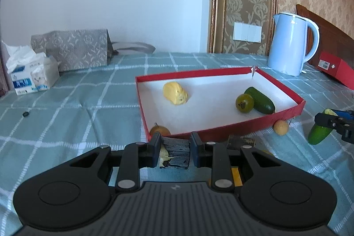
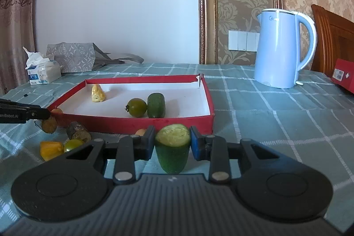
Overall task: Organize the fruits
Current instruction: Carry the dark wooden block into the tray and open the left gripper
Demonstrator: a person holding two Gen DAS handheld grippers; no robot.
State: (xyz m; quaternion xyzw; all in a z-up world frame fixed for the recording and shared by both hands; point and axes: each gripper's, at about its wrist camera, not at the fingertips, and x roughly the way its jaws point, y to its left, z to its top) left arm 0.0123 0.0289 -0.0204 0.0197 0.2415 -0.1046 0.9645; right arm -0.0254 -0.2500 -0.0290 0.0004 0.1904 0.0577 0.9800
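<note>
A red box lid with a white inside lies on the checked cloth. In it are a yellow fruit piece, a green round fruit and a cucumber half. My left gripper is shut on a dark-skinned fruit chunk just before the lid's near wall. My right gripper is shut on a cut cucumber piece, held upright before the lid.
Outside the lid lie a second dark chunk, an orange pepper piece, a green tomato and small round fruits. A blue kettle, red box, tissue pack and bag stand behind.
</note>
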